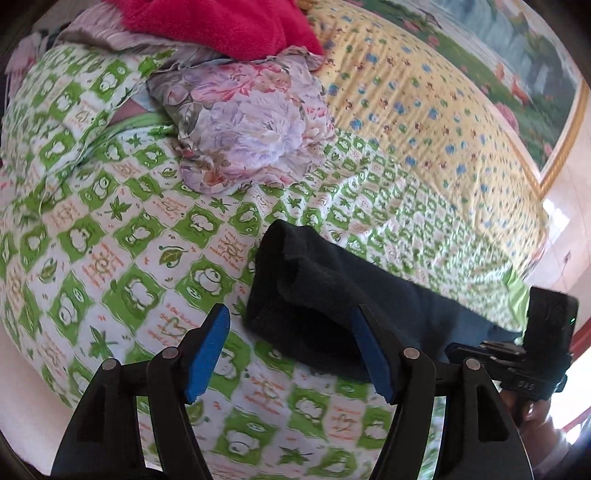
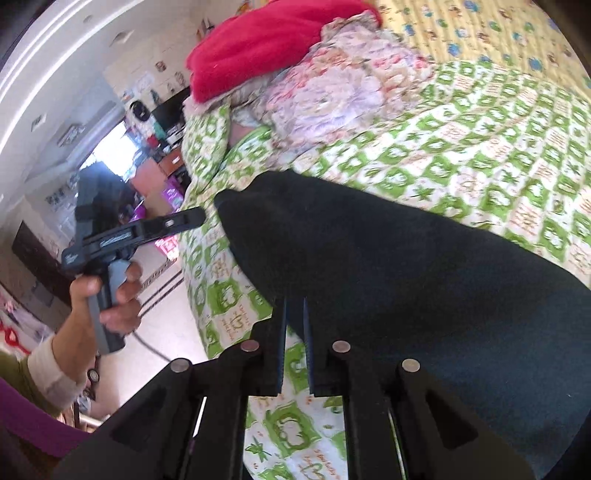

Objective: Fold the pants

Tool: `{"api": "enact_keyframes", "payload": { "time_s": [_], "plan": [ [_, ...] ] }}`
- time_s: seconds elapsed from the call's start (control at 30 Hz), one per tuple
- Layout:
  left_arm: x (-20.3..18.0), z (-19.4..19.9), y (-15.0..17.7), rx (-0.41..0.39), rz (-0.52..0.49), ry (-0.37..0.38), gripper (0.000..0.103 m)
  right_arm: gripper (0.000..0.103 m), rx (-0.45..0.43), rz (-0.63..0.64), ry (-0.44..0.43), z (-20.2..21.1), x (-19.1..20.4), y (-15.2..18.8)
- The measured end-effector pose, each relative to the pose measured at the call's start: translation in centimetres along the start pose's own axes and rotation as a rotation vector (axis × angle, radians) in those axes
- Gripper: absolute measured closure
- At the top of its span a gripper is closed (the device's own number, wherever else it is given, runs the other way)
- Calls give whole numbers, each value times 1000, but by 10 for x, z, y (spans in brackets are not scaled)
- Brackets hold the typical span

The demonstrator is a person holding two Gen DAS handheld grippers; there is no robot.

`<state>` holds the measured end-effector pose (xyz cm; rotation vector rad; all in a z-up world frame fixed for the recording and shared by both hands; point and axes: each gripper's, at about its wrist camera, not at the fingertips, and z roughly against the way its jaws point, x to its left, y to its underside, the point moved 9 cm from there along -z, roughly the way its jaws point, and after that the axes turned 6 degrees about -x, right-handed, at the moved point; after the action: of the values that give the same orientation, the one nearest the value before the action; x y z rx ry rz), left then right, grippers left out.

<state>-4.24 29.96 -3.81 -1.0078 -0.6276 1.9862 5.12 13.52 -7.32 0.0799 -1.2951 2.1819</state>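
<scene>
Dark navy pants [image 1: 317, 295] lie on a green-and-white patterned bedspread [image 1: 129, 240]. In the left wrist view my left gripper [image 1: 291, 332] is open, its blue pads wide apart, the right pad [image 1: 369, 354] against the near edge of the pants and the left pad over bare bedspread. In the right wrist view the pants [image 2: 406, 266] fill the right half. My right gripper [image 2: 294, 321] is shut on the pants' near edge, the cloth pinched between the pads. The left gripper's body [image 2: 122, 236], held by a hand, shows at the left.
A floral cushion [image 1: 251, 125] and a red blanket [image 1: 229, 22] lie at the head of the bed. A yellow flowered sheet [image 1: 424, 103] covers the far side. The bed's left edge drops to a tiled floor [image 2: 159, 288] with room clutter beyond.
</scene>
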Motion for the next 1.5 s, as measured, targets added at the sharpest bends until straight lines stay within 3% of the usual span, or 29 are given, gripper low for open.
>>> {"api": "enact_keyframes", "payload": {
  "time_s": [0.07, 0.1, 0.13, 0.23, 0.5, 0.77, 1.0, 1.1, 1.4, 1.5],
  "plan": [
    [-3, 0, 0, -5, 31, -5, 32, 79, -16, -29, 25, 6, -11, -4],
    [-4, -1, -1, -13, 58, -12, 32, 62, -25, -42, 33, 9, -16, -5],
    [-4, -2, -2, -13, 76, -18, 31, 55, -40, -55, 38, 13, -21, -7],
    [-5, -7, -3, -9, 145, -38, 31, 55, -71, -91, 51, 23, -36, -12],
    [-4, -18, 0, 7, 137, -161, 30, 55, -113, -153, 134, 45, -85, -32],
    [3, -28, 8, 56, 199, -155, 27, 55, -124, -194, 179, 46, -132, -71],
    [11, -40, 22, 109, 222, -186, 26, 55, 50, -174, 182, -4, -164, -74],
    [17, -43, 29, 126, 236, -192, 26, 63, 146, -128, 199, -23, -171, -63],
    [18, -55, 38, 149, 219, -193, 26, 63, 353, 93, 126, -32, -140, -26],
    [11, -64, 38, 149, 199, -188, 26, 63, 390, 94, 99, -36, -141, -25]
  ]
}}
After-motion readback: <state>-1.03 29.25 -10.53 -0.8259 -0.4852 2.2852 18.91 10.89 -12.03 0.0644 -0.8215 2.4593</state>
